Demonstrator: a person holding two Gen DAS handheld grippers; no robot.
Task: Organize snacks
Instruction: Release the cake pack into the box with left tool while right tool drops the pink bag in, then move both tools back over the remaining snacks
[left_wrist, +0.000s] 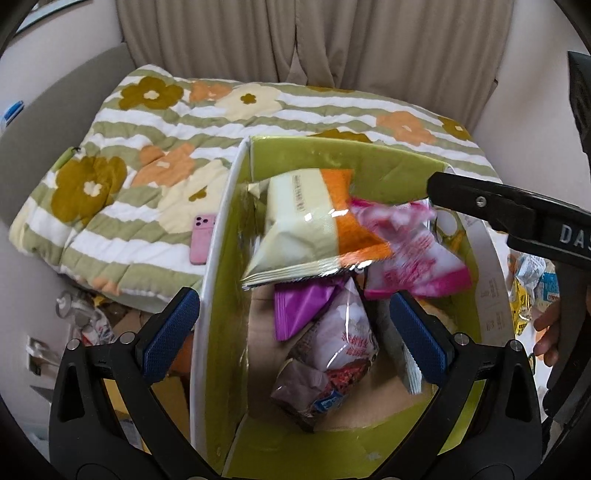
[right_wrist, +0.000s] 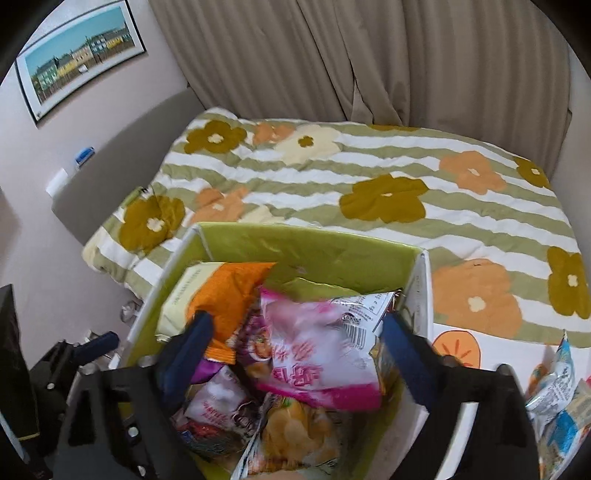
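The box (left_wrist: 332, 166), green inside with white outer walls, fills the lower centre of both views and stands against a floral quilt (left_wrist: 147, 147).

Left gripper (left_wrist: 295, 332): jaws wide, nothing between the pads. One blue pad (left_wrist: 170, 336) sits outside the box's left wall, the other inside the box.

Right gripper (right_wrist: 295, 354): jaws wide, above the box. The pink bag (right_wrist: 314, 354) lies between its fingers, but no pad presses on it.

Contents: a cream-and-orange bag (left_wrist: 306, 225) leans against the far left wall of the box. The pink bag lies just right of it, overlapping its edge. Below them lie a purple bag (left_wrist: 299, 310) and a white-and-brown bag (left_wrist: 343, 339).

Outside the box: more snack packs (right_wrist: 557, 398) lie at lower right. A pink phone (left_wrist: 201, 240) rests on the quilt, left of the box.
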